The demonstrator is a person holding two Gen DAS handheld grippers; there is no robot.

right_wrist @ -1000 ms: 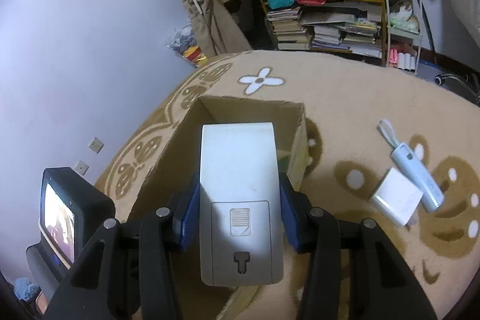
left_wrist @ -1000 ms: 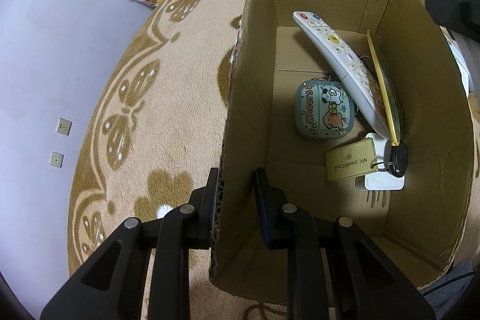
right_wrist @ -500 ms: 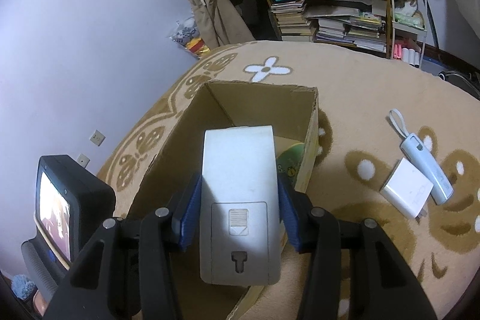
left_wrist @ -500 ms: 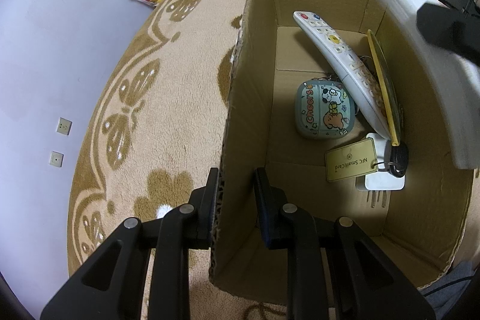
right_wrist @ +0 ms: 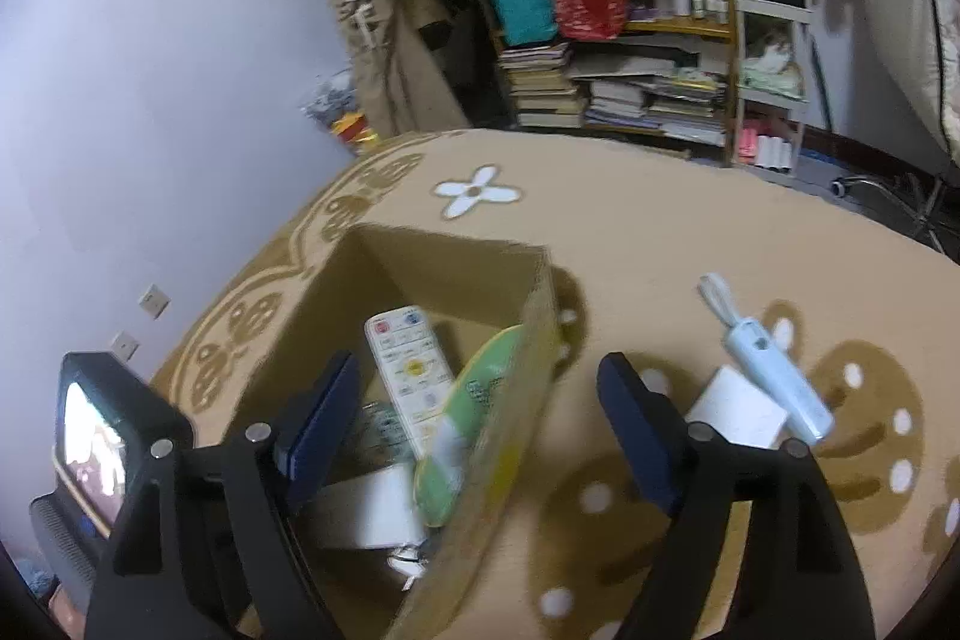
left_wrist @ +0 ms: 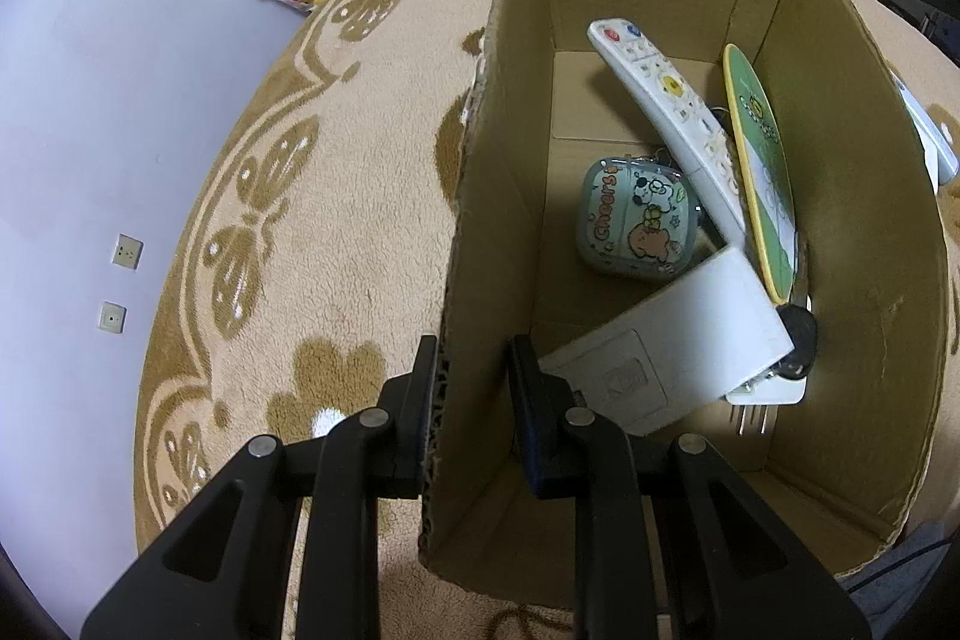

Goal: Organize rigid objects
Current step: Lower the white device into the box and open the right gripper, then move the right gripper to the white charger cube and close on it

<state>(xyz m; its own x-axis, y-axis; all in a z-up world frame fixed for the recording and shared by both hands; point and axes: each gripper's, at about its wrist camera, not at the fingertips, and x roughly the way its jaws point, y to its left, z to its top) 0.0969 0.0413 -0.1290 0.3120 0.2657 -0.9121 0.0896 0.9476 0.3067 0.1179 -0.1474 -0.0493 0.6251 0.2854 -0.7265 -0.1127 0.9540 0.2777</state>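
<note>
My left gripper (left_wrist: 474, 364) is shut on the near left wall of the open cardboard box (left_wrist: 498, 196). Inside lie a white remote (left_wrist: 666, 100), a green and yellow disc (left_wrist: 762, 166), a cartoon-printed case (left_wrist: 636, 220) and a flat white box (left_wrist: 666, 340) resting tilted over a plug and a key tag. My right gripper (right_wrist: 474, 376) hovers above the cardboard box's (right_wrist: 444, 274) right wall with its jaws opening and nothing between them. Below it I see the white box (right_wrist: 372, 508), the remote (right_wrist: 411, 370) and the disc (right_wrist: 474, 412).
On the tan rug (right_wrist: 630, 244) right of the box lie a white square pad (right_wrist: 738, 409) and a pale blue handheld device (right_wrist: 774, 376). A crowded bookshelf (right_wrist: 630, 58) stands behind. The left hand's unit with a small screen (right_wrist: 102, 448) is at the left.
My right gripper's jaws have spread and let go of the flat white box, which now lies inside the cardboard box. The left gripper has kept its grip on the wall.
</note>
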